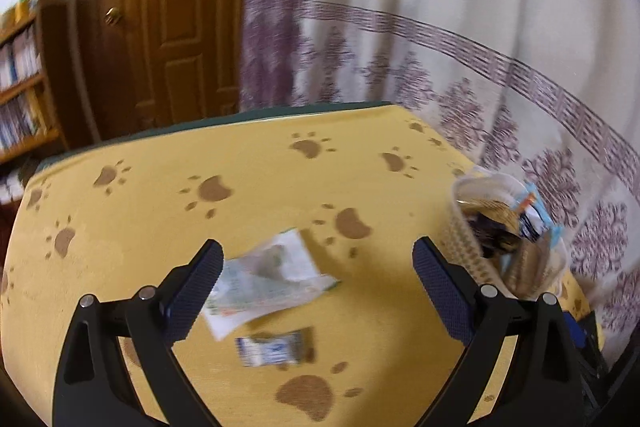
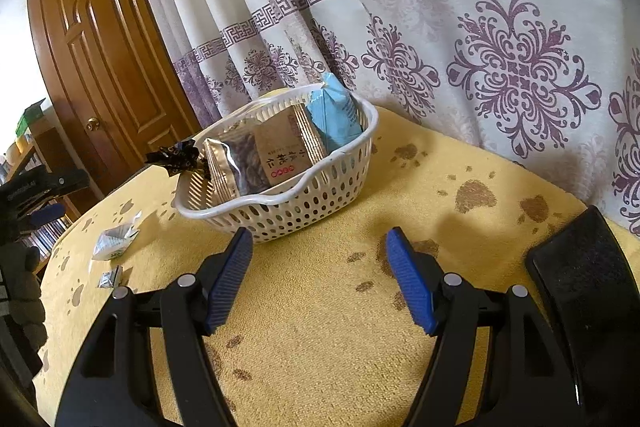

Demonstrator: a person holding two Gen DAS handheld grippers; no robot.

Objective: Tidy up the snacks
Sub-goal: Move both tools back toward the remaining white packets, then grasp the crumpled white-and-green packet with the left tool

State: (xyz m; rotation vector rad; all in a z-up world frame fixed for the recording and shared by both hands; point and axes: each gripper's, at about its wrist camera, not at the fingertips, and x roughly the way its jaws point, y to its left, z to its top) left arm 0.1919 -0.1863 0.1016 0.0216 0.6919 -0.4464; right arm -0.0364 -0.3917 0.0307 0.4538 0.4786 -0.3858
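A white perforated basket (image 2: 304, 203) stands on the yellow paw-print tablecloth (image 2: 320, 307), holding a brown snack bag (image 2: 276, 155), a light blue packet (image 2: 334, 115) and a dark wrapper (image 2: 176, 157). It shows at the right in the left wrist view (image 1: 464, 239). A white-green packet (image 1: 268, 279) and a small blue-white packet (image 1: 272, 347) lie on the cloth between and below my left fingers; they show at the left in the right wrist view (image 2: 114, 239). My left gripper (image 1: 316, 267) is open above them. My right gripper (image 2: 320, 251) is open and empty, just before the basket.
A patterned white-purple curtain (image 2: 480, 67) hangs behind the table. A wooden door (image 1: 168, 19) and bookshelf (image 1: 24, 87) stand at the left. A black object (image 2: 588, 291) lies at the right table edge. The left gripper and gloved hand (image 2: 24, 227) show at the left.
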